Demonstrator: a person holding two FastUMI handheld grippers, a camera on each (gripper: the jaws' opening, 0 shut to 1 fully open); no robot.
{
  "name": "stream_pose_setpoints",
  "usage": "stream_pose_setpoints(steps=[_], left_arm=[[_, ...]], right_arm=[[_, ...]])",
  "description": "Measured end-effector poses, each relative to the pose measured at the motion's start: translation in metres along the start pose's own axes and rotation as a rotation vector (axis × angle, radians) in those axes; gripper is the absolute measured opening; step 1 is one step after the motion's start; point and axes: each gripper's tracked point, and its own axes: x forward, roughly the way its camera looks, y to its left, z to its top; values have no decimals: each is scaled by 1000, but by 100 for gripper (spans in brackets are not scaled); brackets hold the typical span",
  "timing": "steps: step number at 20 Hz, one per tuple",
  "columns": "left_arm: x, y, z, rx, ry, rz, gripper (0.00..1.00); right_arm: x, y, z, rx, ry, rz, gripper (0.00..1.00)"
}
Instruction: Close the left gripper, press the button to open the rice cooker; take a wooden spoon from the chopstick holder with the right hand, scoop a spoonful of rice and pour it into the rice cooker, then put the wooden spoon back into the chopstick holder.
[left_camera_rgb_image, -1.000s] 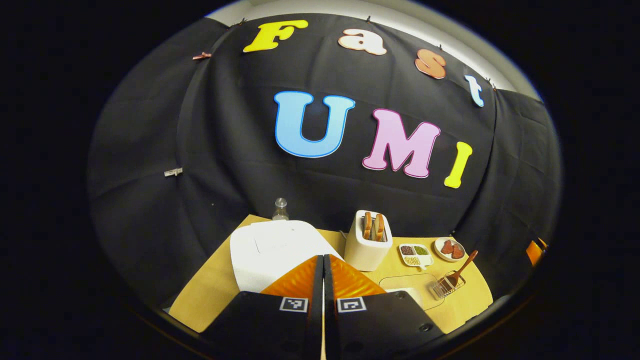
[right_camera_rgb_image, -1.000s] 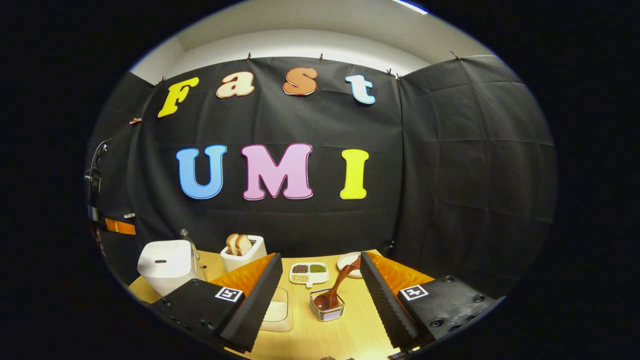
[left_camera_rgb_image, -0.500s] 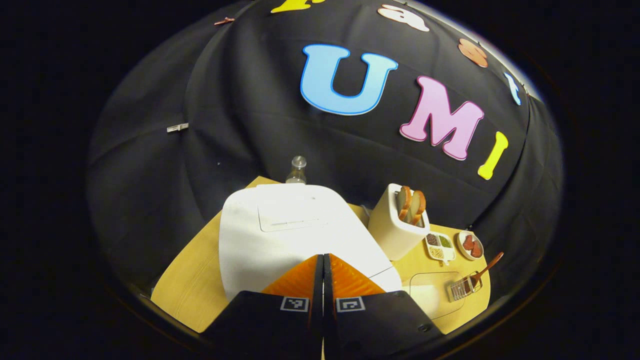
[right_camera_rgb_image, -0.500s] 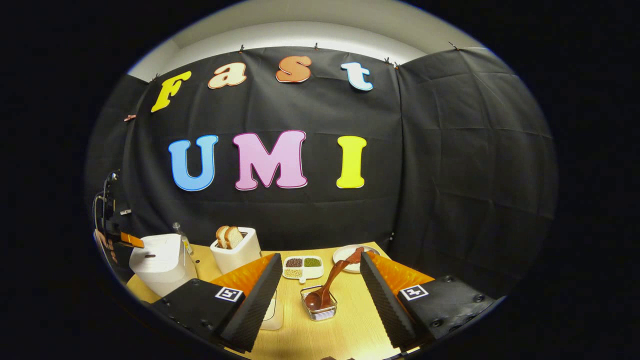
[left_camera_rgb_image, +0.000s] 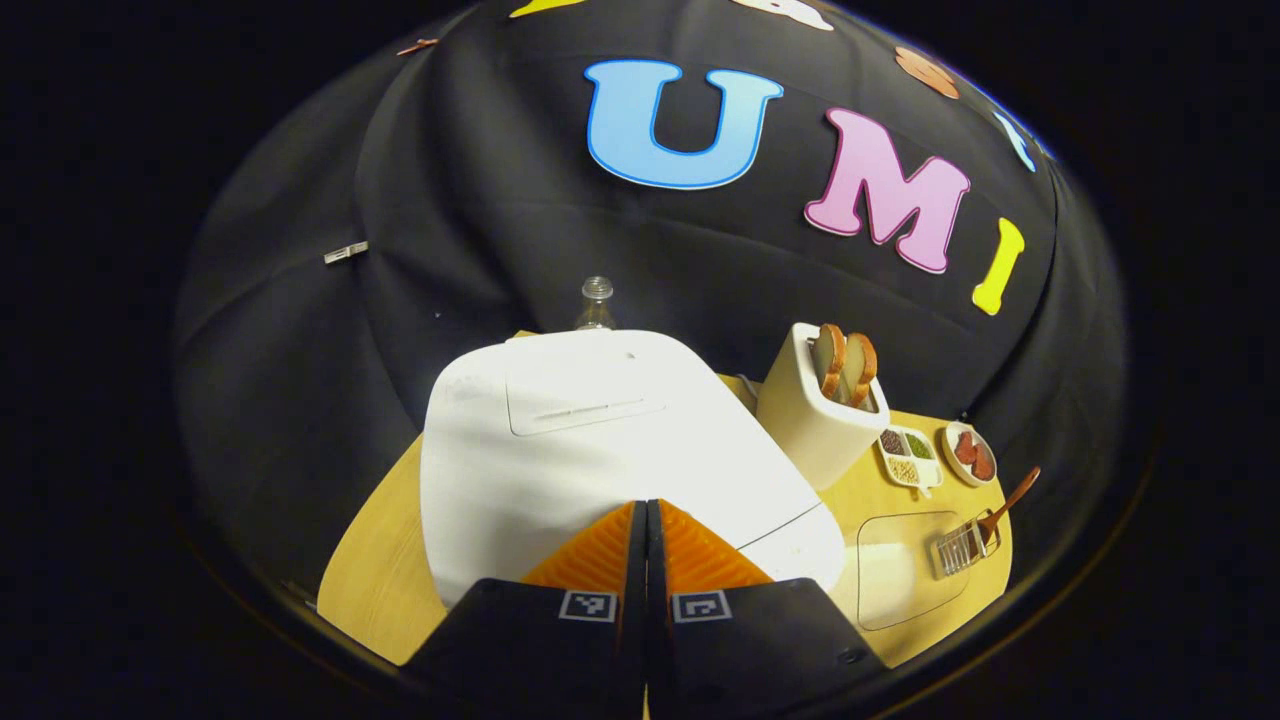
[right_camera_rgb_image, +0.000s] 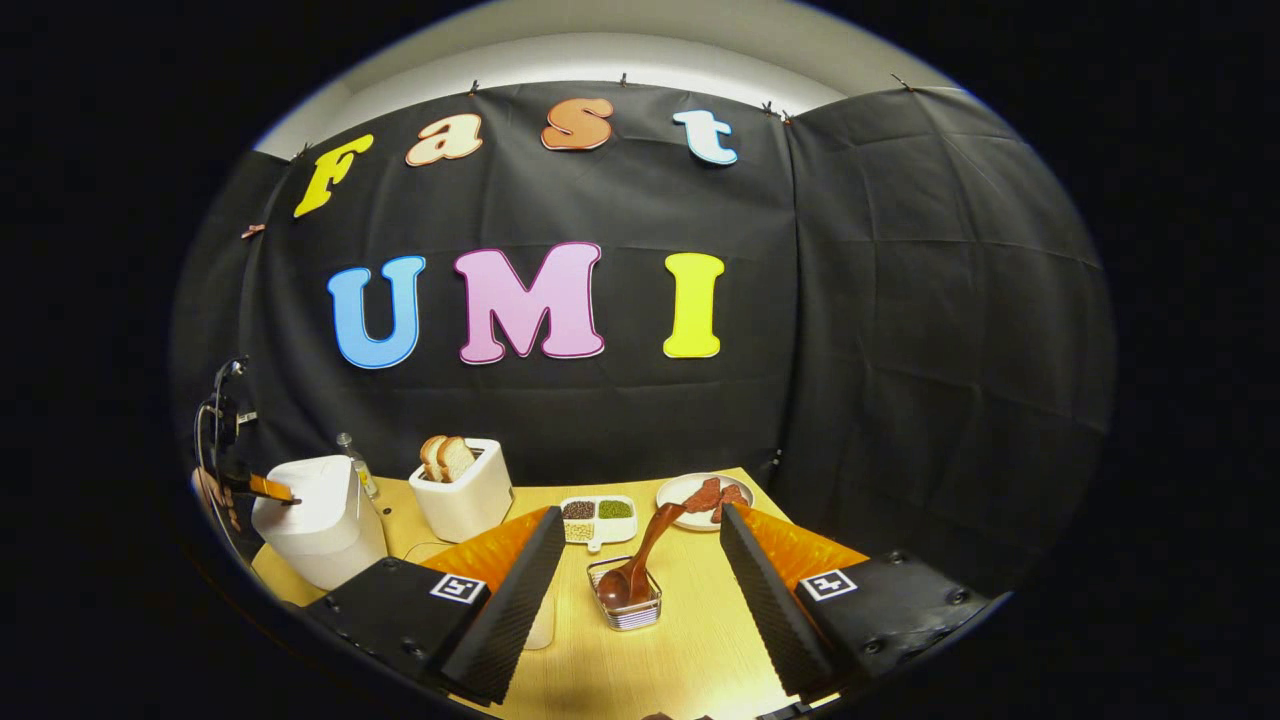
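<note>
The left hand-held gripper (left_camera_rgb_image: 646, 530), its fingers closed together to make one blunt tip for the button, is over the near edge of the white rice cooker (left_camera_rgb_image: 600, 430), while the right hand-held gripper (right_camera_rgb_image: 634, 560) waits open before the wooden spoon (right_camera_rgb_image: 640, 560) in the chopstick holder (right_camera_rgb_image: 625, 605).

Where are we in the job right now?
Done: left gripper is shut. In hand: it hovers at the rice cooker, whose lid is down. Left: open it; the right gripper, open, faces the wooden spoon in the chopstick holder; scoop, pour, return.
</note>
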Motion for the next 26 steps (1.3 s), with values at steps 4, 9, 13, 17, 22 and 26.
stream_pose_setpoints(steps=[4, 9, 13, 17, 22, 26], left_arm=[[-9, -1, 21, -11, -91, -7, 6], [-73, 5, 97, 91, -368, 93, 9], [-125, -23, 109, 146, -448, 97, 10], [-177, -61, 82, 43, -459, 49, 8], [-216, -91, 35, 8, -420, 59, 14], [-225, -99, 5, -71, -386, 83, 47]], right_arm=[[-1, -2, -1, -9, -1, 8, 98], [5, -4, 0, 0, -7, 28, 98], [18, -6, -2, 0, -7, 57, 98], [36, -8, -6, -3, 12, 87, 98], [68, -20, -9, -2, 25, 106, 98], [95, -25, -29, 9, 74, 134, 98]])
